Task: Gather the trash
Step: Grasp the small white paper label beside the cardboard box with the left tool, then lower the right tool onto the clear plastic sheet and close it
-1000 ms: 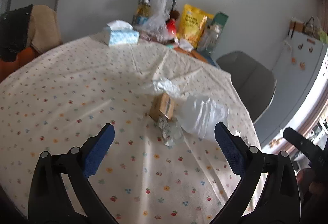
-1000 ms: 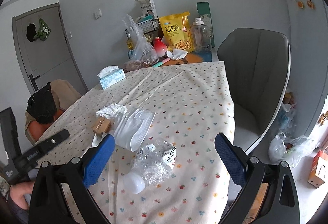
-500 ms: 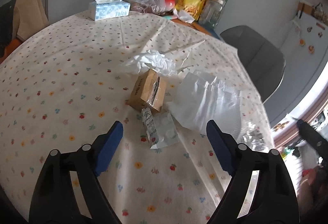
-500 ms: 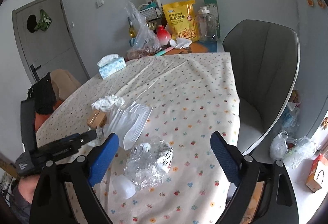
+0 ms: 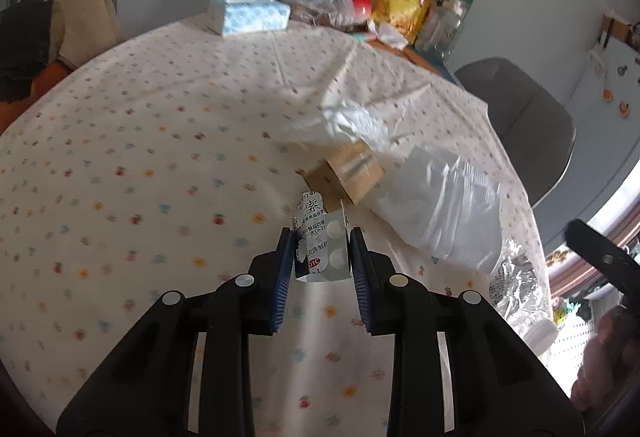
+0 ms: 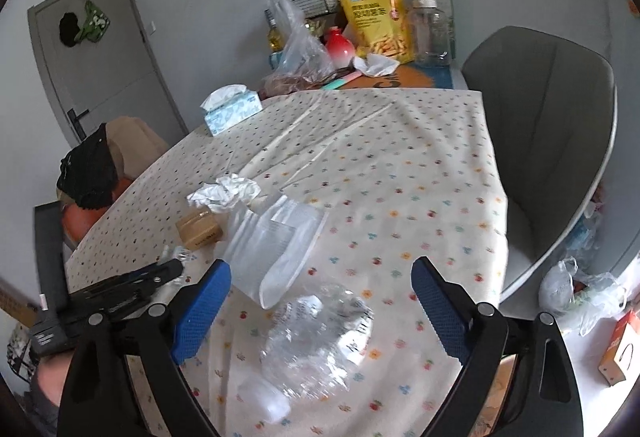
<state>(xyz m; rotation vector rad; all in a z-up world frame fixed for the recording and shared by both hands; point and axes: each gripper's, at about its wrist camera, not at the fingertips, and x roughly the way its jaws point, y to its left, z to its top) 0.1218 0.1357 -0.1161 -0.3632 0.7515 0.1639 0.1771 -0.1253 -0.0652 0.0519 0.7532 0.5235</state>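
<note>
On the flowered tablecloth (image 5: 160, 141) a silver pill blister pack (image 5: 320, 253) stands between the blue pads of my left gripper (image 5: 320, 257). The jaws are closing and both pads touch it. Just beyond it lie a small cardboard box (image 5: 346, 177), a crumpled tissue (image 5: 352, 121) and a clear plastic bag (image 5: 444, 213). My right gripper (image 6: 320, 269) is open, hovering over a crushed clear bottle (image 6: 316, 341) near the table's front edge, with nothing pressed between its pads. The left gripper (image 6: 132, 281) shows at that view's lower left.
At the table's far side stand a tissue box (image 6: 230, 109), a yellow snack bag (image 6: 378, 21), a clear jar (image 6: 430, 29) and a red vase (image 6: 340, 47). A grey chair (image 6: 552, 125) is on the right, and bags (image 6: 576, 289) lie on the floor.
My left gripper moved forward and down to the blister pack and its jaws narrowed from wide apart onto it. My right gripper drifted closer over the crushed bottle, still wide.
</note>
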